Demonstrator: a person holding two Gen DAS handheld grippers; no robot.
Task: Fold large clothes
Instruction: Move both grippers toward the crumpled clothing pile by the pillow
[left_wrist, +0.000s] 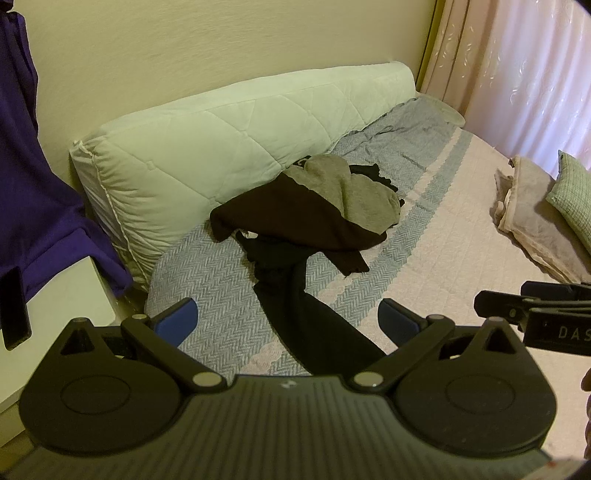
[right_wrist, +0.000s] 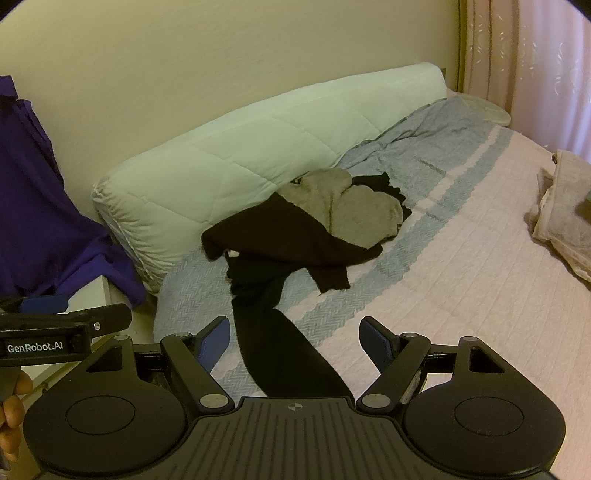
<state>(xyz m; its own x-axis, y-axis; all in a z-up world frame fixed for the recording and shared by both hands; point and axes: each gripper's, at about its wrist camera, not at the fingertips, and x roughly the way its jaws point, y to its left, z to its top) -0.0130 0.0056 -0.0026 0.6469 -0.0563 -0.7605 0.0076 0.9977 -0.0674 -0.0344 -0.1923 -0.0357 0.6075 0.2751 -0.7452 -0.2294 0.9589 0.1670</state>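
We hold both grippers — left (left_wrist: 288, 315), right (right_wrist: 295, 334) — released above the black garment (left_wrist: 314, 332) on the bed (left_wrist: 461, 221).

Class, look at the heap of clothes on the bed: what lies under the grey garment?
The grey garment lies over a dark brown garment and black clothing. Whatever else it covers is hidden.

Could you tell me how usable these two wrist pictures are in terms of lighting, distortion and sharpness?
Left wrist view: dim, yellowish indoor light; the fisheye bows the bed and darkens the corners; the curtain glows brightest; the clothes pile is fairly sharp, its dark garments showing little detail. Right wrist view: same warm cast and curvature; the pillow looks soft and greenish; no strong glare.
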